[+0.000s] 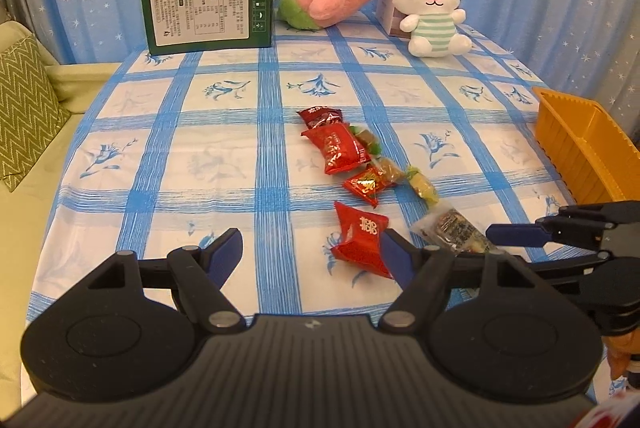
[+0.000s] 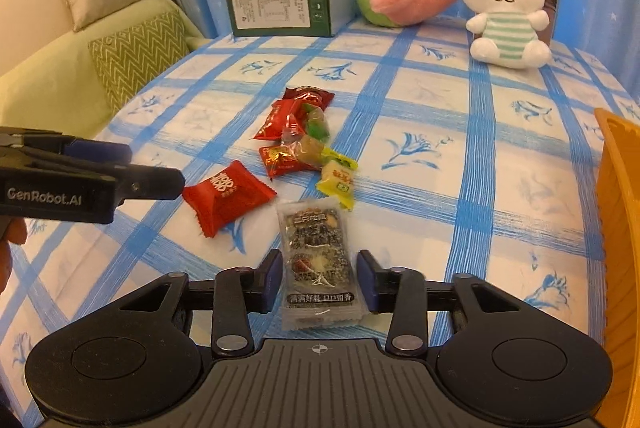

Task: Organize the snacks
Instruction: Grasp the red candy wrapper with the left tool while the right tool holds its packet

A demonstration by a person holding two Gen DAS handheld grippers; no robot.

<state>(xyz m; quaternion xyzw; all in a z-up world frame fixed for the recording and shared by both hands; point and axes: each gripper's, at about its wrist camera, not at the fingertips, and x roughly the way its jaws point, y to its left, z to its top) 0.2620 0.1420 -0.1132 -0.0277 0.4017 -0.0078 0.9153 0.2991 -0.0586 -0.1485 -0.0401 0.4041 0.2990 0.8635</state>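
A table under a blue-checked cloth [image 2: 460, 156] carries a heap of wrapped snacks [image 2: 300, 136] at its middle. Behind the heap stand a green box [image 2: 280, 4], two plush toys [image 2: 504, 12] and a grey box [image 1: 394, 12]; to its right sits an orange bin [image 1: 580, 144].

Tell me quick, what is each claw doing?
Left gripper: open, holding nothing.
Right gripper: jaws open on either side of the clear snack packet, not gripping it yet.

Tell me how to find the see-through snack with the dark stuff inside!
Start at the orange basket on the right edge of the blue-checked tablecloth, then look left to the trail of snacks. At its near end, between the right gripper's jaws, lies the clear packet. Its neighbours are red or yellow; only it shows dark, seedy filling through the wrapper.
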